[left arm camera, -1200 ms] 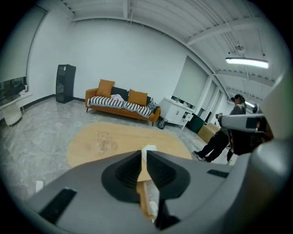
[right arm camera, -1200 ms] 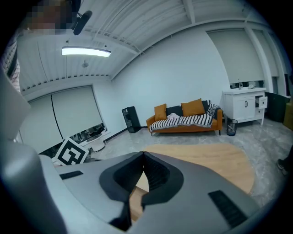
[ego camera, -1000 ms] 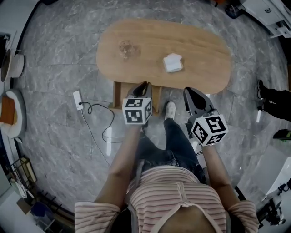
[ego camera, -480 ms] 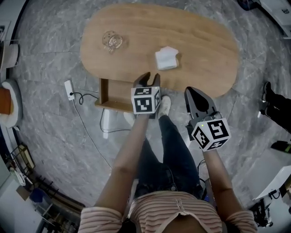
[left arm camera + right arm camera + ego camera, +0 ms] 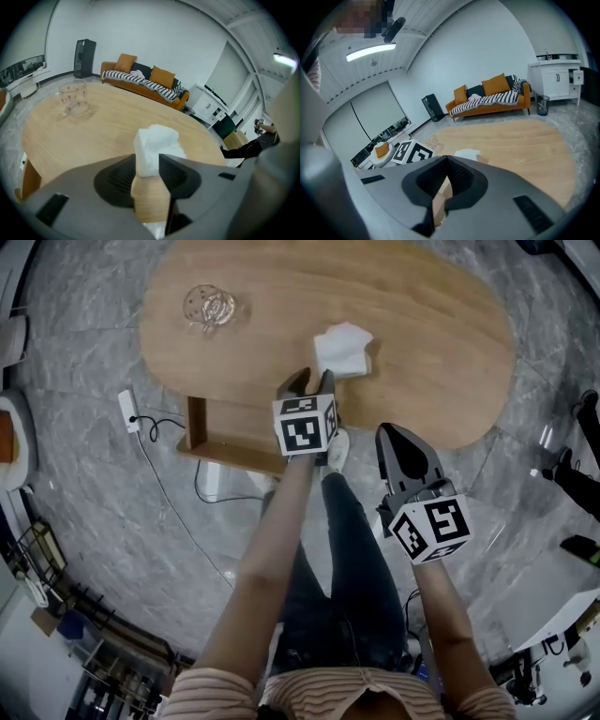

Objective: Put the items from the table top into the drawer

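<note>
A crumpled white tissue [image 5: 342, 348] lies near the front edge of the oval wooden table [image 5: 422, 324], and a clear glass cup [image 5: 208, 307] stands at its far left. My left gripper [image 5: 310, 382] hovers just short of the tissue with its jaws opening. The tissue [image 5: 157, 145] shows in line with the gap beyond the tips, and nothing is between the pads. My right gripper [image 5: 398, 432] hangs off the table's front edge, jaws shut and empty. A wooden drawer [image 5: 195, 423] stands out under the table's front left.
A white power strip [image 5: 127, 409] with a cable lies on the marble floor left of the drawer. The person's leg and shoe [image 5: 337, 448] are below the table edge. An orange sofa [image 5: 140, 79] stands behind the table.
Both grippers have sunk toward the table. The left one has moved up to the tissue and its jaws have gone from shut to open. The right stays shut.
</note>
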Available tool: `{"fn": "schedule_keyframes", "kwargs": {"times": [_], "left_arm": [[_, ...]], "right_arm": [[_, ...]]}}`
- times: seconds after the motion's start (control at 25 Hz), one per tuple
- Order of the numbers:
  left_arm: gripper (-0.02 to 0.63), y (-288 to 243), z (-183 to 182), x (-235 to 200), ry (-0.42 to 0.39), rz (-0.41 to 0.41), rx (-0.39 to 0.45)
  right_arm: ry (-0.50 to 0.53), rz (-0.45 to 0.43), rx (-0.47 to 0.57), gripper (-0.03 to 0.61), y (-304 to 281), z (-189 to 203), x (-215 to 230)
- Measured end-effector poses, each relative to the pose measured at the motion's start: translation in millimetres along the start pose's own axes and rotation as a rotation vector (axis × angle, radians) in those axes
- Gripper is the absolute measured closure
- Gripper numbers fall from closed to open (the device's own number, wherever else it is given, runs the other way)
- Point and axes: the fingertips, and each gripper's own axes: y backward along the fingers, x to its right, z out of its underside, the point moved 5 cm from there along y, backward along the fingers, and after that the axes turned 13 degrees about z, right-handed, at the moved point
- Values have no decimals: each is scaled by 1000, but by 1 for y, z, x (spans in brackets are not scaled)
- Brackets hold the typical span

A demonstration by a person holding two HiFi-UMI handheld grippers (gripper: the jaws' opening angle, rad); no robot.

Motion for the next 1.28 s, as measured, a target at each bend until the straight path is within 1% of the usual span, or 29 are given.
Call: {"fn": "schedule_keyframes", "kwargs": {"times": [0.28,0.4,0.48,0.6,0.8,1.0,1.28], "left_arm": [[486,-24,3,-7,23,-38,22],[523,-26,1,-4,12,-48,37],[545,-25,0,-4,23,-48,48],[568,-22,0,-6,57,-25,60],[578,-15,-5,-6,99,41,89],[581,-4,-12,-1,85,72,119],[581,29,-23,0,100,81,185]], "right_arm": [[4,-14,-27,569,-18,12,7],[8,-11,-38,569,-21,14,10],[14,-8,-48,569,-22,15,11],[21,-3,-58,569,-23,17,10],[33,-6,-81,569,-24,20,5],[50,-15,-86,569,-23,16,-1],[92,-36,-90,569,-20,9,-17]]}}
